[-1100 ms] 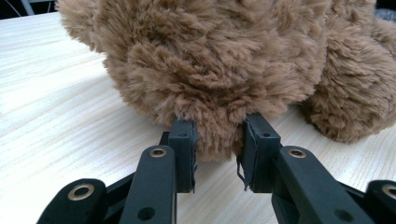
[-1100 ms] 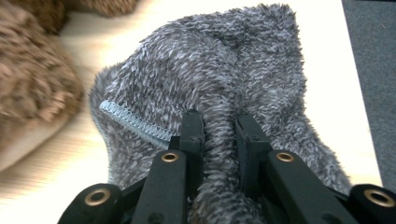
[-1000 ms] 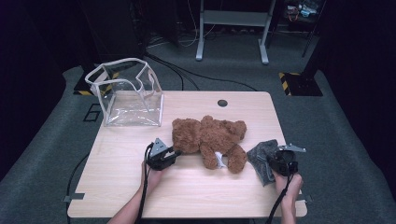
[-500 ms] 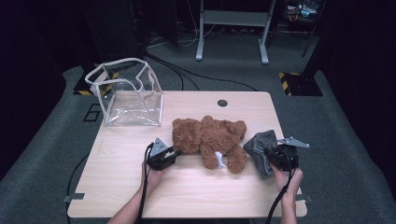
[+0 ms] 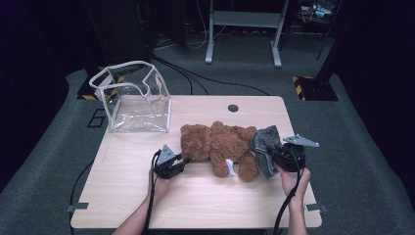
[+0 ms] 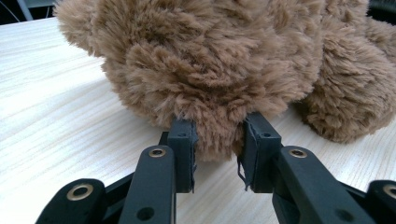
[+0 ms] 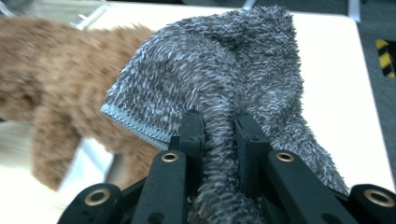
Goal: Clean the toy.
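Note:
A brown teddy bear (image 5: pixel 220 146) lies across the middle of the light wooden table (image 5: pixel 195 196). My left gripper (image 5: pixel 182 160) holds a tuft of the bear's fur (image 6: pixel 217 135) at its left end, pads pressed on both sides. My right gripper (image 5: pixel 268 152) is shut on a grey fuzzy cloth (image 5: pixel 264 149), lifted off the table beside the bear's right end. In the right gripper view the grey cloth (image 7: pixel 224 88) drapes over the jaws, its stitched hem toward the blurred bear (image 7: pixel 56 84).
A clear plastic bag with white trim (image 5: pixel 132 100) stands open at the table's back left. A round cable hole (image 5: pixel 233 107) sits near the back edge. Metal table legs (image 5: pixel 244 29) and cables are on the dark floor behind.
My right gripper has risen and shifted left with the grey cloth, bringing it up against the bear's right end. The left gripper and the bear have stayed put.

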Tool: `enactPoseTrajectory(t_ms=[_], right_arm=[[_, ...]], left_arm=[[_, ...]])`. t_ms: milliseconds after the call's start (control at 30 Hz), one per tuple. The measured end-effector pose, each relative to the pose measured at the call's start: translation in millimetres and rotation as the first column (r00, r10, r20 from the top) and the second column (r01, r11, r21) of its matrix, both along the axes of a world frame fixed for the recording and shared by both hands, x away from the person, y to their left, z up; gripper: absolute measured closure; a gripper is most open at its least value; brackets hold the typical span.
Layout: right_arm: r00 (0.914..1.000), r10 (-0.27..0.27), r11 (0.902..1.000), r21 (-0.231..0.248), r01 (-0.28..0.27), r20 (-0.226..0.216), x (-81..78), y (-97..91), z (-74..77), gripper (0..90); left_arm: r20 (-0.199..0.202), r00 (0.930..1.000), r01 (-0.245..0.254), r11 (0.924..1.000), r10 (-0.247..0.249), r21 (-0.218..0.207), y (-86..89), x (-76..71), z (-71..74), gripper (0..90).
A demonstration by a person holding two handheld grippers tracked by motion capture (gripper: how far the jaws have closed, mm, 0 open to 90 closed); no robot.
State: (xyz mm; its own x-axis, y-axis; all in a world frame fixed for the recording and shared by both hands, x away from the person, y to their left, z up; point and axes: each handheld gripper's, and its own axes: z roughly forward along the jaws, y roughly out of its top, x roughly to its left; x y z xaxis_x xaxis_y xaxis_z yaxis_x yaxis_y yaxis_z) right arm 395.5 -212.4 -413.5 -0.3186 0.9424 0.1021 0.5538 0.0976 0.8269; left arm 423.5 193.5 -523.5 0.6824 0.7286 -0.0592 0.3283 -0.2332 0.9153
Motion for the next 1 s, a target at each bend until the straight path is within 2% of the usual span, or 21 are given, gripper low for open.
enactPoseTrajectory(t_ms=[100, 400, 600, 667, 700, 767, 900, 1000], right_arm=[[0.9994, 0.031, 0.9994, 0.017, -0.031, 0.017, 2.2, 9.2, 6.7, 75.8], [0.9924, 0.114, 0.9931, 0.022, -0.115, 0.047, 8.9, 41.4, 19.4, 75.8], [0.9818, 0.180, 0.9831, 0.021, -0.182, 0.060, 15.5, 69.2, 24.8, 75.8], [0.9801, 0.190, 0.9814, 0.018, -0.191, 0.058, 16.2, 73.6, 25.1, 75.8], [0.9758, 0.211, 0.9771, 0.016, -0.212, 0.057, 18.1, 83.3, 25.6, 75.8], [0.9742, 0.219, 0.9755, 0.010, -0.220, 0.054, 19.0, 86.3, 25.6, 75.8], [0.9648, 0.259, 0.9658, 0.001, -0.259, 0.046, 25.9, 106.5, 23.5, 75.6], [0.9611, 0.273, 0.9619, 0.002, -0.274, 0.041, 28.9, 114.8, 22.3, 75.2]], left_arm=[[0.005, 1.0000, -0.002, 1.0000, 0.002, -0.002, -0.4, 0.0, -0.3, 68.8], [0.006, 1.0000, 0.002, 1.0000, -0.002, 0.004, -0.3, -0.2, 0.0, 68.6], [0.007, 1.0000, 0.003, 1.0000, -0.003, 0.003, -0.4, -0.3, -0.1, 68.7], [0.008, 1.0000, 0.003, 1.0000, -0.003, 0.003, -0.4, -0.3, 0.0, 68.7], [0.008, 1.0000, 0.003, 1.0000, -0.003, 0.003, -0.4, -0.3, -0.1, 68.7], [0.008, 1.0000, 0.003, 1.0000, -0.003, 0.002, -0.5, -0.4, -0.1, 68.7], [0.007, 1.0000, 0.005, 1.0000, -0.005, -0.001, -0.8, -0.7, -0.2, 68.7], [0.008, 1.0000, 0.005, 1.0000, -0.005, 0.000, -0.9, -0.8, -0.2, 68.7]])
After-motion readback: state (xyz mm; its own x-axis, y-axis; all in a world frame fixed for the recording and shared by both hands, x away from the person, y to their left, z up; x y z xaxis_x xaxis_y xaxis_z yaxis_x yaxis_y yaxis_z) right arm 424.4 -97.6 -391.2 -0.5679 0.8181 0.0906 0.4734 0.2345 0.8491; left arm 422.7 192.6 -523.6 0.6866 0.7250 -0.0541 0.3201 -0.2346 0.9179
